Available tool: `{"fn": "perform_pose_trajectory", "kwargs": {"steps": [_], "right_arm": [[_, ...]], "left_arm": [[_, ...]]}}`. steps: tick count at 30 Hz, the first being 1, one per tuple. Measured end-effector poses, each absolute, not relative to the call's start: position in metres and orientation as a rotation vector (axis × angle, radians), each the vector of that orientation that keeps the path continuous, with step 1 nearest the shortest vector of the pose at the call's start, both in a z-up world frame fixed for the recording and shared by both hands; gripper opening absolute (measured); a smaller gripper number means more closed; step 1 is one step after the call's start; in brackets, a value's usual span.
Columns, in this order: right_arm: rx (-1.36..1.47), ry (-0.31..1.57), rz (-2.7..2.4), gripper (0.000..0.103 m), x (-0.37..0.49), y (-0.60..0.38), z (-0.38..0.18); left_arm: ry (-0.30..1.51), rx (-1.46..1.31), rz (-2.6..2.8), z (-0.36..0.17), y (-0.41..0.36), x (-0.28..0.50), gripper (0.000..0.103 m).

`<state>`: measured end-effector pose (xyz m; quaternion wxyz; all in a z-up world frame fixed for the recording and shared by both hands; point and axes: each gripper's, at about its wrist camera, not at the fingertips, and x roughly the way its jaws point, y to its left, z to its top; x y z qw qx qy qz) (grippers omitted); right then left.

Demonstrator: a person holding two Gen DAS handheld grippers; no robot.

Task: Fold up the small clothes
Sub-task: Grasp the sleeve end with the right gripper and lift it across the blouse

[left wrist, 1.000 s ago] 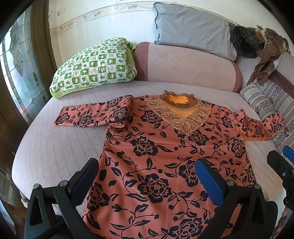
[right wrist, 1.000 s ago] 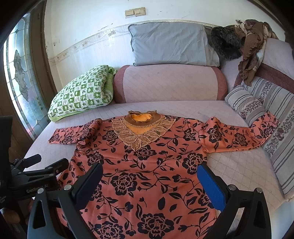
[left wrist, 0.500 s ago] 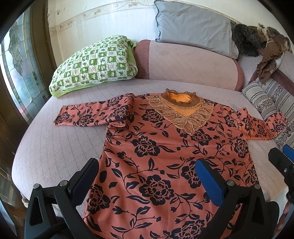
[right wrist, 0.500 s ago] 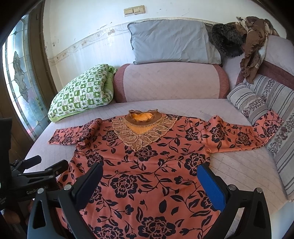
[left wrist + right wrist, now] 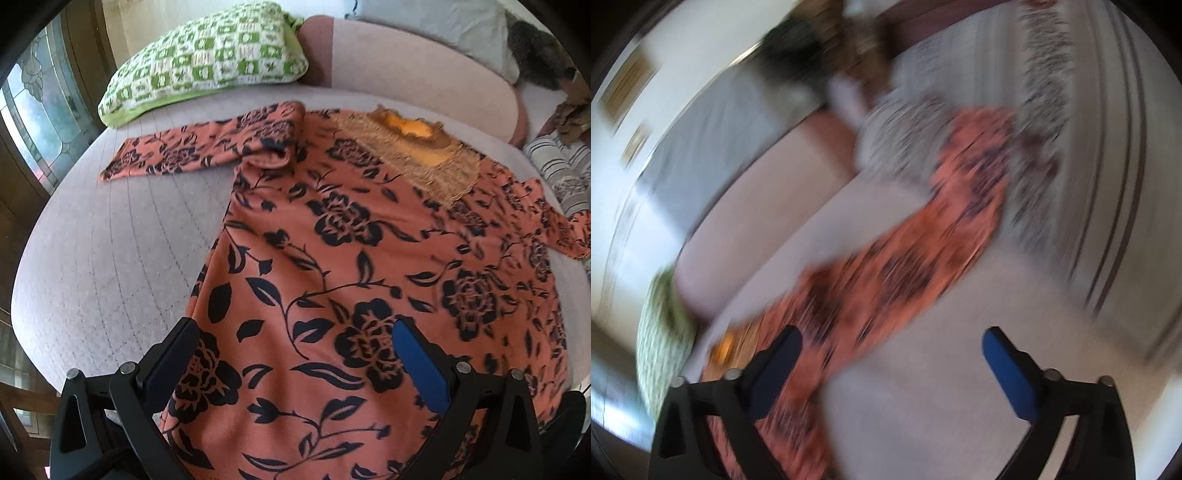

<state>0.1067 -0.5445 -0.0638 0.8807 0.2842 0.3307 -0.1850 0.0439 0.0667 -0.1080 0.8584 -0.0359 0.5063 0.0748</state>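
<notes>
Garment: orange long-sleeved blouse with black flowers lies flat on the quilted pink bed.
Left gripper: wide, empty, above the hem.
Right gripper: wide, narrowing slightly, nothing between; view blurred, facing the right sleeve.
Advice: pinch the cuff edge, fold inward smoothly.

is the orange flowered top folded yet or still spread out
Spread out, not folded. The orange flowered top lies flat on the bed, its sleeve stretched sideways and its neckline uncovered.
</notes>
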Motion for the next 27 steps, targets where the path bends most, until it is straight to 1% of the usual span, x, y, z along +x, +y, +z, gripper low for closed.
{"fn": "perform_pose_trajectory", "kwargs": {"steps": [2,4,5,6,7,8,9,10,11,12,13,14,15,17,19,22,24,27], "right_arm": [[0.509,0.667,-0.465,0.089,0.128,-0.567,-0.051],[0.382,0.661,-0.551,0.082,0.158,-0.582,-0.042],[0.354,0.667,-0.585,0.081,0.166,-0.585,-0.042],[0.300,0.672,-0.675,0.078,0.181,-0.591,-0.044],[0.280,0.672,-0.718,0.071,0.186,-0.599,-0.046],[0.256,0.693,-0.756,0.068,0.196,-0.603,-0.051],[0.213,0.741,-0.795,0.062,0.211,-0.606,-0.062],[0.193,0.766,-0.815,0.050,0.218,-0.610,-0.068],[0.163,0.806,-0.843,0.043,0.228,-0.612,-0.079],[0.153,0.814,-0.854,0.030,0.232,-0.612,-0.083],[0.174,0.807,-0.845,0.008,0.233,-0.615,-0.083],[0.226,0.801,-0.814,0.005,0.235,-0.617,-0.082],[0.274,0.784,-0.763,0.005,0.236,-0.616,-0.076],[0.262,0.749,-0.676,0.005,0.238,-0.599,-0.061],[0.248,0.670,-0.551,0.005,0.234,-0.565,-0.032],[0.215,0.562,-0.292,0.005,0.221,-0.480,0.022],[0.235,0.525,-0.136,0.005,0.217,-0.425,0.047],[0.258,0.493,0.076,0.005,0.211,-0.329,0.066]], "left_arm": [[1.068,-0.069,0.162,-0.112,0.066,0.048,0.103],[1.069,-0.056,0.166,-0.116,0.064,0.052,0.103],[1.070,-0.050,0.166,-0.117,0.064,0.054,0.103],[1.072,-0.039,0.165,-0.118,0.062,0.056,0.103],[1.074,-0.030,0.162,-0.119,0.061,0.057,0.103],[1.077,-0.023,0.158,-0.120,0.060,0.058,0.103],[1.080,-0.015,0.157,-0.121,0.060,0.059,0.103],[1.083,-0.011,0.160,-0.122,0.061,0.059,0.103],[1.087,-0.014,0.163,-0.123,0.063,0.060,0.103],[1.090,-0.018,0.166,-0.124,0.065,0.061,0.103],[1.090,-0.021,0.171,-0.123,0.068,0.060,0.103],[1.086,-0.021,0.176,-0.122,0.070,0.059,0.103],[1.076,-0.023,0.182,-0.120,0.074,0.057,0.103],[1.056,-0.036,0.191,-0.117,0.081,0.053,0.103],[1.042,-0.053,0.201,-0.115,0.088,0.049,0.103],[1.019,-0.097,0.212,-0.111,0.099,0.042,0.103],[1.000,-0.121,0.218,-0.107,0.106,0.035,0.103],[0.960,-0.162,0.223,-0.098,0.117,0.023,0.103]]}}
